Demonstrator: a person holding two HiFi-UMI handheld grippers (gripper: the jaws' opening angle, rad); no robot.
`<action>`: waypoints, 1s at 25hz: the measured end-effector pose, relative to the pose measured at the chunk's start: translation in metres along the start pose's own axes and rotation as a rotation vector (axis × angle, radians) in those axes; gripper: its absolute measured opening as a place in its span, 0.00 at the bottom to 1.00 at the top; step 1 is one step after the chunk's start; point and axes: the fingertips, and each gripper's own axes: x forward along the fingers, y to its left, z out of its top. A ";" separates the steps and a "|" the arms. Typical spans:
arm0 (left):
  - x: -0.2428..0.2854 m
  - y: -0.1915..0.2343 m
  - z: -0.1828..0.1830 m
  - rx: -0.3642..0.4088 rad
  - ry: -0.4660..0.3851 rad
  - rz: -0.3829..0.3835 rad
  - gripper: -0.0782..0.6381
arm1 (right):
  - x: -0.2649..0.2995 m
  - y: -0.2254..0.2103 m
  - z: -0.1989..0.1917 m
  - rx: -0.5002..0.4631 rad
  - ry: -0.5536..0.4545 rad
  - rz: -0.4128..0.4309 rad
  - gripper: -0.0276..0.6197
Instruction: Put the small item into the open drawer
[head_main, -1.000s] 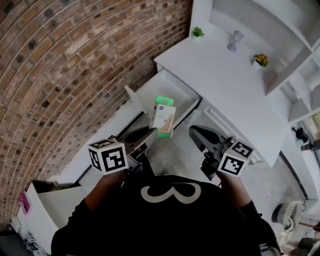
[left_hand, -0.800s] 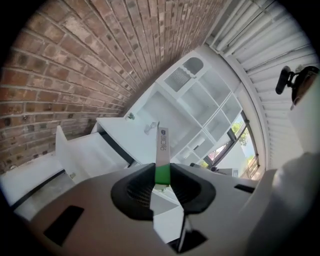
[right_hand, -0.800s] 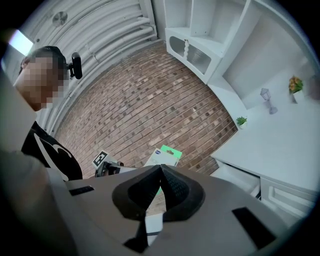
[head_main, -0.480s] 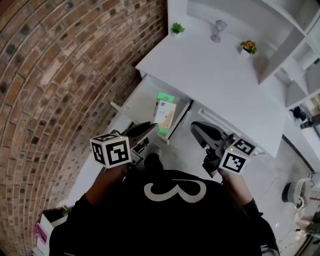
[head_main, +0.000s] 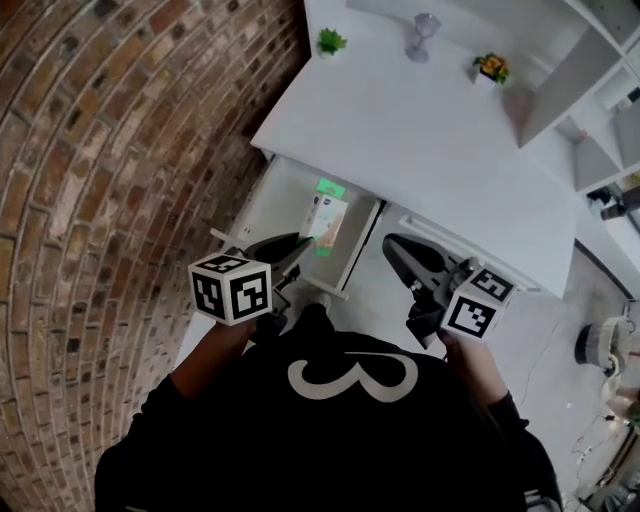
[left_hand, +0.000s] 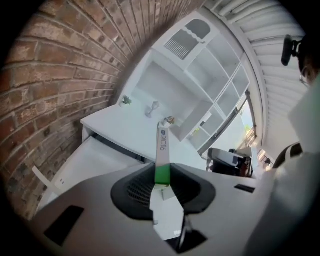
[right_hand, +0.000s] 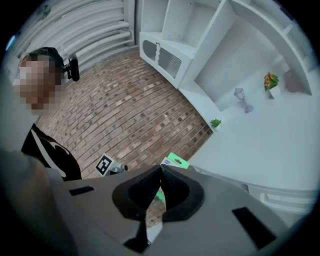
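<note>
Gripping a green-ended box (head_main: 326, 218) over the open drawer (head_main: 281, 192) below the bench (head_main: 420, 150) edge: left tongs (head_main: 300, 246); right tongs (head_main: 398, 258) closed, empty.

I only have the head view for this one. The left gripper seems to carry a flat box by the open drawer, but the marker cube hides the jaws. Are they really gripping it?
Observer: Yes. In the left gripper view, the left gripper has its jaws pinched on the green lower end of the box, which stands edge-on, pointing away.
Operator: And the right gripper, is it holding anything?
Observer: No. In the right gripper view, the right gripper has its jaw tips touching with nothing gripped; the box's green top shows beyond them.
</note>
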 end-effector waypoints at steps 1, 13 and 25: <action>0.005 0.007 0.000 0.020 0.020 0.005 0.24 | 0.004 -0.004 0.000 0.012 -0.003 -0.010 0.06; 0.059 0.085 -0.029 0.267 0.289 0.024 0.24 | 0.029 -0.033 -0.023 0.095 -0.041 -0.161 0.06; 0.118 0.137 -0.062 0.591 0.525 -0.019 0.24 | 0.027 -0.046 -0.048 0.131 -0.087 -0.295 0.06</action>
